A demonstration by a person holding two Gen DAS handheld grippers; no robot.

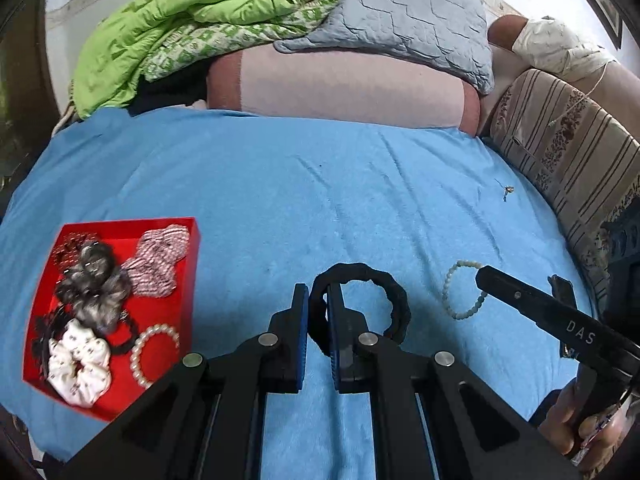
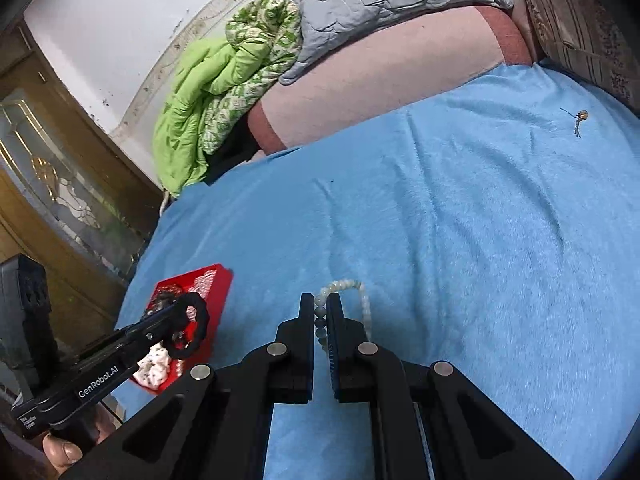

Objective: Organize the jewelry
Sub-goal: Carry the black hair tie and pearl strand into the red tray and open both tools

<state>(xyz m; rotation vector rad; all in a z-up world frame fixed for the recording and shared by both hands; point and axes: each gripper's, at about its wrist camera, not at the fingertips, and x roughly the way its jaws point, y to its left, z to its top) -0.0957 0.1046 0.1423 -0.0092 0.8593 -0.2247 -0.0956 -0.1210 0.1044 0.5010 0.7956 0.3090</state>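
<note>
Left wrist view looks down on a big soft blue blanket (image 1: 320,200) spread over a bed, with a pink pillow (image 1: 340,88), a grey quilted pillow (image 1: 400,12) and a bright green puffy quilt (image 1: 168,28) piled at the far end. On the blanket at the left sits an open red cardboard box (image 1: 176,304). Inside it lie a fuzzy grey scrunchie (image 1: 96,292), a pink striped scrunchie (image 1: 160,260), a white dotted scrunchie (image 1: 80,364) and a white pearl bracelet (image 1: 152,352). The left gripper (image 1: 318,300) is squeezed tight on a thick black braided hair band (image 1: 396,300), which hangs off its tips above the blanket, just right of the box. The right gripper (image 2: 321,312) is pinched on a pale green bead bracelet (image 2: 360,296), and the loop sticks out past its tips over the blanket. Far off near the striped cushion (image 1: 568,160) lies one tiny metal earring (image 1: 507,191), alone on the blanket.
</note>
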